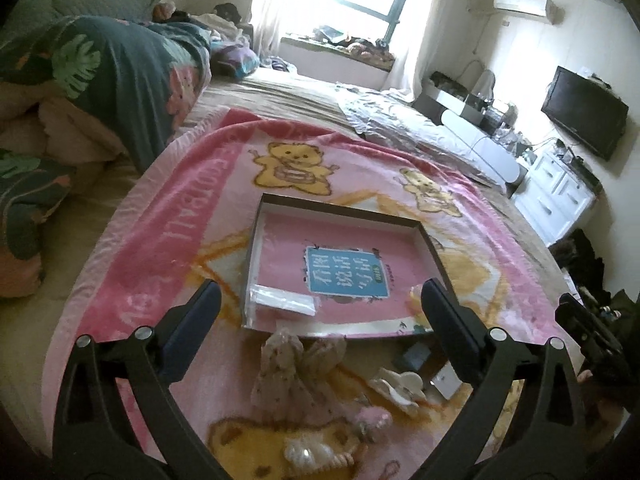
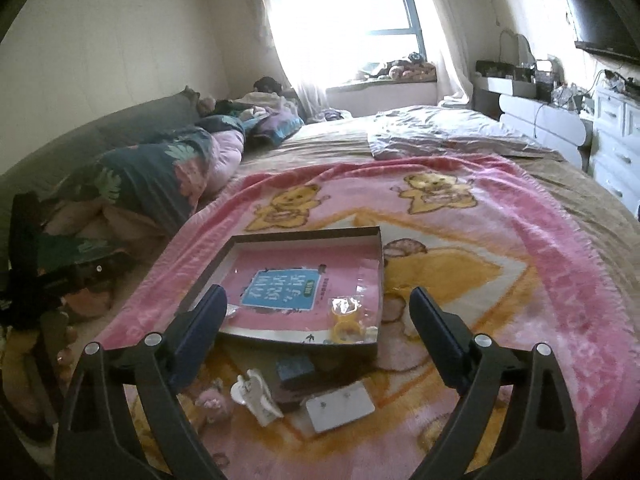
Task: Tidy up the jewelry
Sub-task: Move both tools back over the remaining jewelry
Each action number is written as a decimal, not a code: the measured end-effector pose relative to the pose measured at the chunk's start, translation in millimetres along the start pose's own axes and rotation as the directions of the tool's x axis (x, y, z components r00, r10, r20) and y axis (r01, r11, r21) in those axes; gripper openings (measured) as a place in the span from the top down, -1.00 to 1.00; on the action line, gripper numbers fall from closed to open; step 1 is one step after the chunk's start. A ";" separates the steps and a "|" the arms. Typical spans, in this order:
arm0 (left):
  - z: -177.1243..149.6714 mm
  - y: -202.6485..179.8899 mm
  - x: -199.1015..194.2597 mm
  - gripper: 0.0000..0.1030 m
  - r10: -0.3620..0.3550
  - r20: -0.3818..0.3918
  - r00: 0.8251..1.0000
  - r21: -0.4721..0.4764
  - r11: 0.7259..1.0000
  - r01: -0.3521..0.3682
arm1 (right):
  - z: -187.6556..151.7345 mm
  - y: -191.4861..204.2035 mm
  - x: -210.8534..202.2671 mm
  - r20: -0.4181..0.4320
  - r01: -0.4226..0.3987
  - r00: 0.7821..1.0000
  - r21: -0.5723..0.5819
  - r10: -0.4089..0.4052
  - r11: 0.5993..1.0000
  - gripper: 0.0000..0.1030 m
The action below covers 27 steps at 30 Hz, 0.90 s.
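Both the left gripper (image 1: 320, 312) and right gripper (image 2: 318, 320) hover spread wide, holding nothing. Nearest lie a white hair claw (image 2: 256, 398), earring card (image 2: 340, 406) and small blue box (image 2: 295, 369); beyond sits the shallow tray (image 2: 304, 236). Best to pinch one piece squarely, then lift it clear over the tray's near wall.

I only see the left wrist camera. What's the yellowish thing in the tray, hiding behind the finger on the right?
Observer: The right wrist view shows a clear bag holding yellow rings, in a near corner of the tray.
Operator: And that white card in front of the tray?
Observer: The white card lies flat on the blanket, apart from the tray, with two small dots on it, maybe studs.
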<state>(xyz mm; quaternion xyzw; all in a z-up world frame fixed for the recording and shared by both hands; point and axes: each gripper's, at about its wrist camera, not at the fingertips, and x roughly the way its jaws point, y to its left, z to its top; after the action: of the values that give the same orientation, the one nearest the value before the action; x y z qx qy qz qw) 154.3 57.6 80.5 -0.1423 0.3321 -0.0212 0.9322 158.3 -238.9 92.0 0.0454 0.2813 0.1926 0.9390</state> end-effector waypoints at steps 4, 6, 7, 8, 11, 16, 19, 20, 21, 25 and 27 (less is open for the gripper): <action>-7.5 -2.1 -21.8 -0.82 -0.012 0.025 1.000 0.013 1.000 0.011 | -6.2 5.1 -18.2 0.002 0.001 1.000 -0.001 -0.001 1.000 -0.78; -11.3 -2.7 -28.3 -0.82 -0.017 0.025 1.000 0.022 1.000 0.017 | -11.1 7.6 -24.4 -0.004 0.002 1.000 0.001 -0.002 1.000 -0.78; -14.0 -3.5 -31.4 -0.82 -0.019 0.023 1.000 0.030 0.999 0.018 | -13.4 8.5 -26.7 -0.006 0.003 1.000 0.000 -0.003 1.000 -0.78; -17.4 -4.0 -34.3 -0.82 -0.017 0.020 1.000 0.037 0.999 0.016 | -15.5 9.8 -28.4 -0.010 0.006 1.000 -0.003 -0.006 1.000 -0.78; -28.9 -5.9 -41.6 -0.82 -0.024 0.013 1.000 0.050 0.998 0.023 | -23.6 14.5 -34.1 -0.023 0.011 1.000 -0.011 -0.012 1.000 -0.78; -47.2 -8.7 -52.6 -0.82 -0.021 0.000 1.000 0.082 0.996 0.021 | -33.2 25.6 -44.5 -0.035 0.017 0.999 -0.043 -0.019 0.999 -0.78; -57.2 -9.5 -56.2 -0.82 -0.020 -0.014 1.000 0.100 0.995 0.022 | -39.7 31.4 -49.2 -0.039 0.017 0.999 -0.059 -0.020 0.998 -0.78; -59.7 -9.3 -57.0 -0.82 -0.018 -0.016 1.000 0.103 0.994 0.020 | -41.9 33.1 -50.2 -0.042 0.015 0.999 -0.062 -0.018 0.998 -0.78; -63.7 -9.2 -58.3 -0.82 -0.018 -0.019 1.000 0.110 0.994 0.020 | -43.5 34.2 -51.1 -0.044 0.014 0.999 -0.065 -0.017 0.998 -0.78; -75.5 -7.6 -59.9 -0.82 -0.018 -0.037 0.999 0.120 0.993 0.022 | -52.1 39.9 -52.3 -0.064 0.004 0.998 -0.079 -0.009 0.997 -0.78; -81.7 -5.9 -60.3 -0.82 -0.016 -0.046 0.999 0.122 0.992 0.021 | -56.8 43.3 -50.8 -0.078 -0.003 0.997 -0.086 -0.003 0.996 -0.78</action>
<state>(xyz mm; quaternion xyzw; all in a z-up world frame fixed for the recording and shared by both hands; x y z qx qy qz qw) 56.6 39.6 58.8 -0.0874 0.3500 -0.0533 0.9312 73.8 -219.9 78.8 -0.0026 0.3092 0.2062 0.9284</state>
